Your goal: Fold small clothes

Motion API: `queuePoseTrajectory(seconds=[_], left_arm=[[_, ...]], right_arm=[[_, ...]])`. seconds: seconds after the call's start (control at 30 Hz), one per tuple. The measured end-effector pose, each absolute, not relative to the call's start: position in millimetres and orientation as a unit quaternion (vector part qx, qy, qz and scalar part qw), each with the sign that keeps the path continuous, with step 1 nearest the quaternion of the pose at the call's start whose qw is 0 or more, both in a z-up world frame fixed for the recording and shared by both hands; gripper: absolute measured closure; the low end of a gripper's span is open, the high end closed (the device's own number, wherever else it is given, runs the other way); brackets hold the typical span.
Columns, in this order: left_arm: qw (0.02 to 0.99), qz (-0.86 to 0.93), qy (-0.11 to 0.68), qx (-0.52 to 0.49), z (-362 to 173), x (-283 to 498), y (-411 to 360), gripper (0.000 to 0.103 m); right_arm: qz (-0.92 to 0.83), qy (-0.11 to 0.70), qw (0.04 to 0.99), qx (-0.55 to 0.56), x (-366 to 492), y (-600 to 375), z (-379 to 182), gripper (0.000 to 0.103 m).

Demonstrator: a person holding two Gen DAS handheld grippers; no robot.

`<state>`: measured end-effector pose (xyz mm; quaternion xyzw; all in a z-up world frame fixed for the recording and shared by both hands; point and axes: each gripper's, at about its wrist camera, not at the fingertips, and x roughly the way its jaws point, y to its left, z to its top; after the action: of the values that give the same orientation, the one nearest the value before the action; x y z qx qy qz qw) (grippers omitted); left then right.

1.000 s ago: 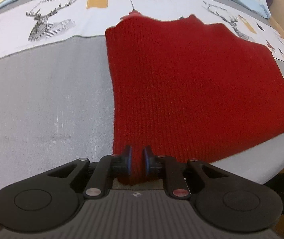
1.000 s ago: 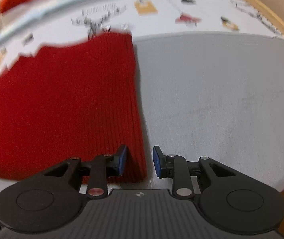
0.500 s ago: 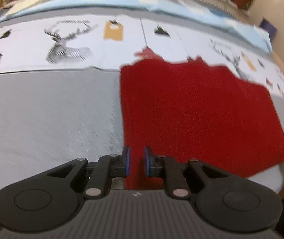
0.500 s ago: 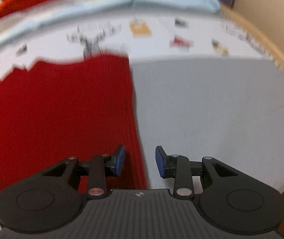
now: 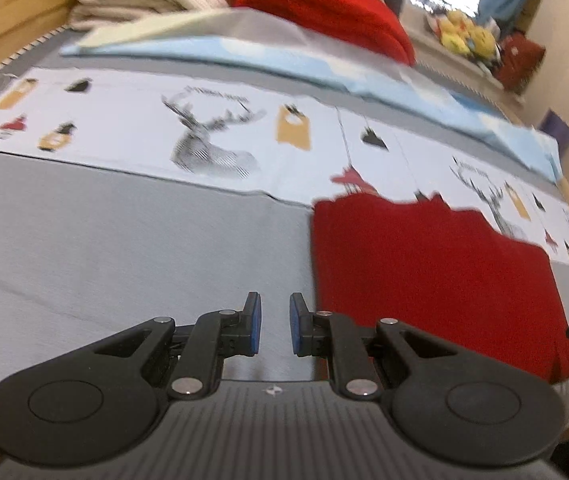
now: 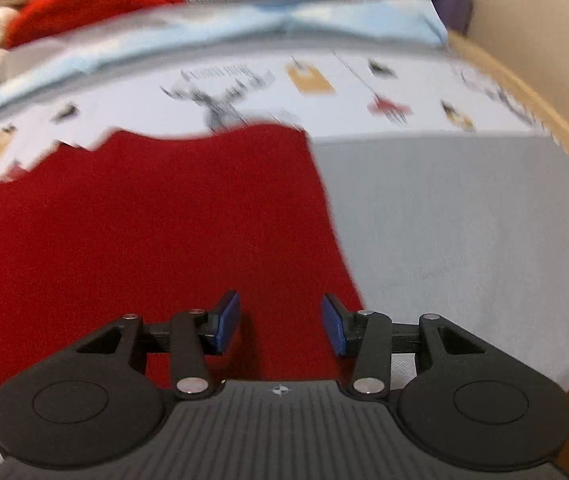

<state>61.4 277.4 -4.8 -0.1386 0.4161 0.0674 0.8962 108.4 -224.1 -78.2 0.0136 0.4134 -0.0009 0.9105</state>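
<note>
Red knit (image 5: 436,276) lies flat on the grey sheet (image 5: 124,240), center-right of the left view. Both grippers, left (image 5: 271,330) and right (image 6: 280,322), are apart and empty (probably letting the fold settle, I guess).

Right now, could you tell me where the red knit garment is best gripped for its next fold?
Probably the near corners of the red knit garment, approached from the near bed edge. It lies flat with straight side edges; the open right claw hovers over its near right corner.
</note>
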Motion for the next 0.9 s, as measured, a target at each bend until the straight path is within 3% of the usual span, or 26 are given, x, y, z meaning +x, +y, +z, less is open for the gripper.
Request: queuePoseTrajectory(seconds=[0.13, 0.23, 0.53, 0.67, 0.9], left_arm=[[0.903, 0.086, 0.389, -0.163, 8, 41, 290, 0.087], [0.899, 0.089, 0.375, -0.207, 14, 24, 299, 0.087], [0.901, 0.120, 0.369, -0.194, 15, 11, 311, 0.085], [0.889, 0.121, 0.387, -0.215, 5, 12, 323, 0.085], [0.881, 0.130, 0.396, -0.223, -2, 7, 340, 0.085]], right_arm=[[0.035, 0.413, 0.910, 0.024, 106, -199, -82, 0.055], [0.039, 0.502, 0.864, -0.002, 116, -181, -114, 0.053], [0.085, 0.386, 0.916, -0.073, 76, -120, -89, 0.054], [0.140, 0.366, 0.917, -0.076, 63, -87, -83, 0.067], [0.232, 0.363, 0.898, -0.089, 49, -30, -88, 0.064]])
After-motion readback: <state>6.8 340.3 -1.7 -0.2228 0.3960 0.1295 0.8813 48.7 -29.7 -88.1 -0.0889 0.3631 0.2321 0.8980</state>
